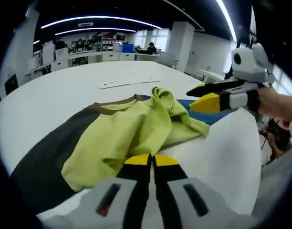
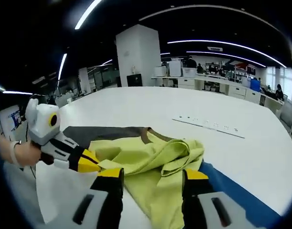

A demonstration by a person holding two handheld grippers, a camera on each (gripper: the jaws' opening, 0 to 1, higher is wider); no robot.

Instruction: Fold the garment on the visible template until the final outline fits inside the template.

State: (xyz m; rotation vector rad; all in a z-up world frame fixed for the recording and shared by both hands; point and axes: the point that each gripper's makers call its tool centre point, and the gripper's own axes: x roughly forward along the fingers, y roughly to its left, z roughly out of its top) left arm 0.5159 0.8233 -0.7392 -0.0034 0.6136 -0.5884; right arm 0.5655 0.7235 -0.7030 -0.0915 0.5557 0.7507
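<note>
I have the left gripper (image 1: 152,159) with its jaws pressed together, yellow tips meeting at the near edge of the yellow-green garment (image 1: 136,129); whether any cloth is caught between them I cannot tell. In the left gripper view the garment lies bunched on the white worktop (image 1: 55,90), its dark grey part (image 1: 50,152) spreading to the left and a blue template (image 1: 203,114) peeking out beyond it to the right. My right gripper (image 2: 153,179) has its jaws spread wide, straddling the near fold of the garment (image 2: 151,157) without closing on it. In the right gripper view the blue template (image 2: 236,188) runs off to the near right, and a thin white strip (image 2: 208,126) lies farther back on the worktop.
</note>
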